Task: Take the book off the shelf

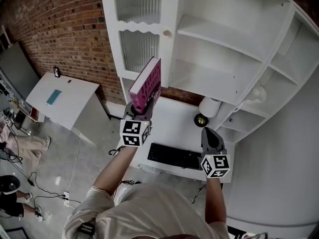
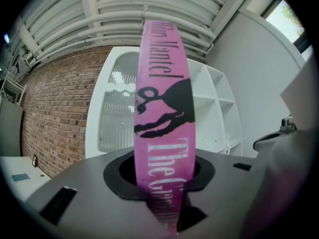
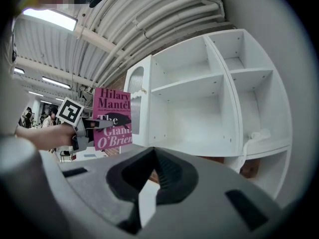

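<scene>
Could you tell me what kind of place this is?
Probably an office or studio workspace: a white shelf unit beside a brick wall, a desk with a keyboard, and exposed ceiling pipes.

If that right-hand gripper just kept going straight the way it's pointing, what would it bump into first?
Most likely the white shelf unit. The right gripper points into its open middle compartment, and nothing shows in between. Depth is hard to judge from here.
</scene>
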The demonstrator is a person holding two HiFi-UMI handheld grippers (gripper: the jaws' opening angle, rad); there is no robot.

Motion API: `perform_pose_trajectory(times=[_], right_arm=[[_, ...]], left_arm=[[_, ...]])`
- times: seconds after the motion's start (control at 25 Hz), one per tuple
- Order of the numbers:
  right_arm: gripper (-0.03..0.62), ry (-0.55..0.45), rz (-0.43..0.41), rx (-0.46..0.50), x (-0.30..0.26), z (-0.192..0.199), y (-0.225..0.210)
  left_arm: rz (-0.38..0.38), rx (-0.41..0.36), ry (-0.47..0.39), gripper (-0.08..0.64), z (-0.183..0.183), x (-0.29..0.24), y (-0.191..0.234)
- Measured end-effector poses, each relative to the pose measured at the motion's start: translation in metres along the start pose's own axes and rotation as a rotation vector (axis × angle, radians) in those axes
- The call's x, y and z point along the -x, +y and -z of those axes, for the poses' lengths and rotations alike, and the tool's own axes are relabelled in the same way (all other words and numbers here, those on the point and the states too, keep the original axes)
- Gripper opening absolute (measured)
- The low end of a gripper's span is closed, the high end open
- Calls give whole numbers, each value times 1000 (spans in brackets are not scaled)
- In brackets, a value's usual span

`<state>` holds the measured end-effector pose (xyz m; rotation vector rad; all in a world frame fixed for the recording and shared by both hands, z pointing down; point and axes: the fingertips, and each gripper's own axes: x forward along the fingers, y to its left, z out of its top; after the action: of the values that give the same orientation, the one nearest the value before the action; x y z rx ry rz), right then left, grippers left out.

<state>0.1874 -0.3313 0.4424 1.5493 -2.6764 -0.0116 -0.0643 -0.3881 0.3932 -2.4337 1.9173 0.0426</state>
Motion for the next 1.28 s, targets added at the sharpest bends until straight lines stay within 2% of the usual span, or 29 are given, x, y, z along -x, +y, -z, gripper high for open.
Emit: perform_pose_trajectory(times=[0.68,1.28], right_arm=[[2,-2,76,31,5,-8,7],[2,-4,73,27,5,-12,17]], left_arm=[[22,23,3,132,14,31,23],[29,25,14,132,22,36,27]])
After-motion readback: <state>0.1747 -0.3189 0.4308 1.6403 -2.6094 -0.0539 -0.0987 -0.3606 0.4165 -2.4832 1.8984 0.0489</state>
